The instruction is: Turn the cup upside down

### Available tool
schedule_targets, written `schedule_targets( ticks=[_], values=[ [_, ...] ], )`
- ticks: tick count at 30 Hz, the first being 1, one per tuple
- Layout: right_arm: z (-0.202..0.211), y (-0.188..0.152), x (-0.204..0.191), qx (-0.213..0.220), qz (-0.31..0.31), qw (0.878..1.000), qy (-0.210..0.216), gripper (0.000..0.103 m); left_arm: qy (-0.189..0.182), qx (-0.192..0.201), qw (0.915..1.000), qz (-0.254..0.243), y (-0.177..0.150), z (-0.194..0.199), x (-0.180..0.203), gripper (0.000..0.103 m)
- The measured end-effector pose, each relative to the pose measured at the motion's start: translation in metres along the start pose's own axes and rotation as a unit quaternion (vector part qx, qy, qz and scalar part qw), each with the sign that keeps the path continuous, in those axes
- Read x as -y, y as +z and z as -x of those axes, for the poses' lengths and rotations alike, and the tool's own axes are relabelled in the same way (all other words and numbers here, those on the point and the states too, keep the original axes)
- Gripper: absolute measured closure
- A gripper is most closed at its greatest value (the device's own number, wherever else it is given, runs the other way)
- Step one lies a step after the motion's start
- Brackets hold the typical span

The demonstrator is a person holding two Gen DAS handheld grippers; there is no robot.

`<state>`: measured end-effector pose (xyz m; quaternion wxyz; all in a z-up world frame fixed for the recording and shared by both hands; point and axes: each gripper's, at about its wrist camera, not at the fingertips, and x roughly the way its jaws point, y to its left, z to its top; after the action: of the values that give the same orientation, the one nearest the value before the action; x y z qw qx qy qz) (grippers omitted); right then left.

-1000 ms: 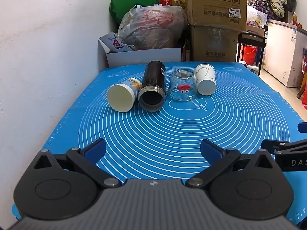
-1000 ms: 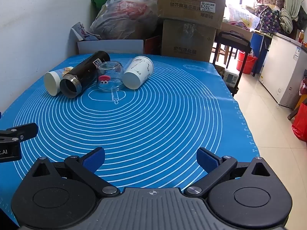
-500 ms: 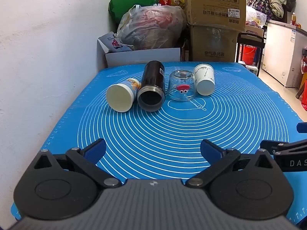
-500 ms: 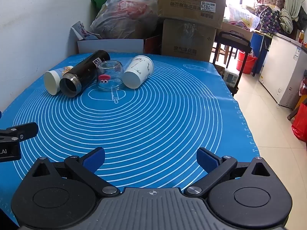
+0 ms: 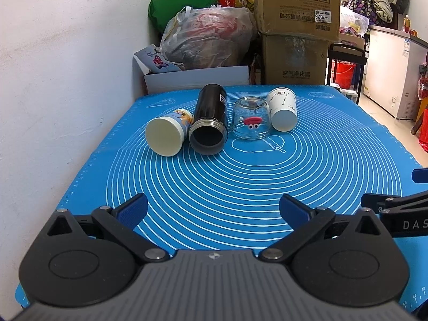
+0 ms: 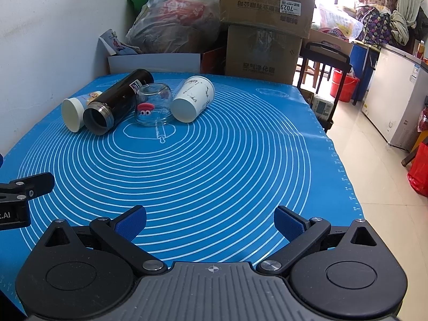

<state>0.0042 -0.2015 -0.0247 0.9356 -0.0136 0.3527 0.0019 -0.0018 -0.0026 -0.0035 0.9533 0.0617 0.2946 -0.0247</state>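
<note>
Near the far end of a blue mat [image 5: 240, 182] [image 6: 214, 165] there are several cups in a row. A cartoon-print cup [image 5: 167, 133] [image 6: 76, 112], a black flask [image 5: 210, 121] [image 6: 115, 104] and a white paper cup [image 5: 283, 108] [image 6: 194, 101] lie on their sides. A clear glass [image 5: 251, 120] [image 6: 152, 104] with a red cartoon face stands upside down. My left gripper [image 5: 214, 210] and right gripper [image 6: 210, 220] are open and empty, low over the mat's near end, far from the cups.
A white wall runs along the left. Behind the table stand stacked cardboard boxes [image 5: 297, 32], a stuffed plastic bag [image 5: 208, 40] and a white box [image 5: 198, 79]. The table's right edge drops to a tiled floor [image 6: 374, 160], with a white freezer [image 6: 396, 99] beyond.
Almost nothing. The left wrist view has shifted very slightly; the cups and both grippers stay as they were.
</note>
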Motion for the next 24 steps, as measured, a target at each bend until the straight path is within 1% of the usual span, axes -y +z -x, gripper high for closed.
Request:
schedule_targets(
  ticks=[24],
  values=[
    [0.0002,-0.0009,0.0005,-0.002,-0.001,1.0,0.003,0.0,0.0,-0.002,1.0,-0.005,-0.0004,-0.0022,0.0021,0.0]
  ],
)
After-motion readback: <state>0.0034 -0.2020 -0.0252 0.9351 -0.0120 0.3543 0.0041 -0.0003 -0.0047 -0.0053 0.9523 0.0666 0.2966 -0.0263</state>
